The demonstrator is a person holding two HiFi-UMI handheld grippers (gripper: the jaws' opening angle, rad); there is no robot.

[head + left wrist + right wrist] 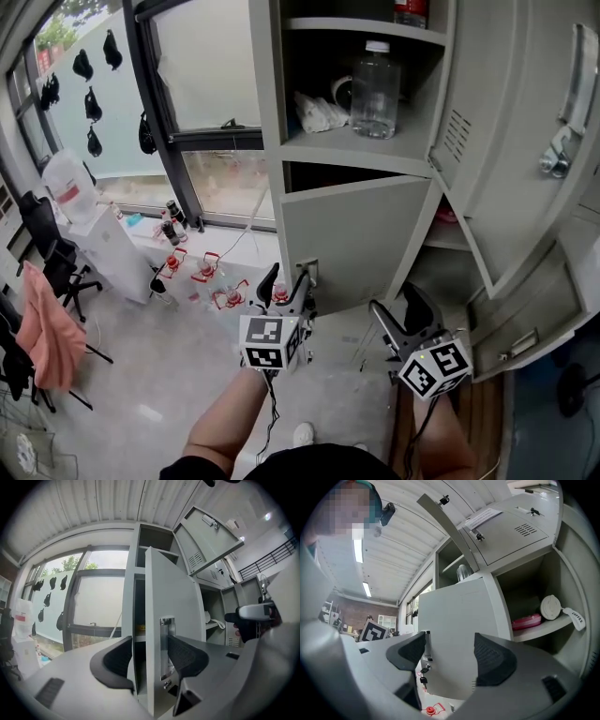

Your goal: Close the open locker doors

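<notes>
Window-lit room: locker door point(352, 239) juts outward.

Office with steel lockers point(356, 239), swivel chairs point(44, 225)

Bright daylight from window point(208, 66), fisheye-warped edges

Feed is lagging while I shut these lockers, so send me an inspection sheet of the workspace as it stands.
Surface: grey floor.
Job's things: middle locker door partly open, key hanging at its lock; upper door swung wide; lower right door open.
Clutter: clear bottle and crumpled cloth on the open shelf; small red items on the floor.
Grippers: left gripper open, fingers astride the middle door's edge; right gripper open, empty.
Cables: black cable hangs from the left gripper.
Surroundings: window, water dispenser, office chair.
</notes>
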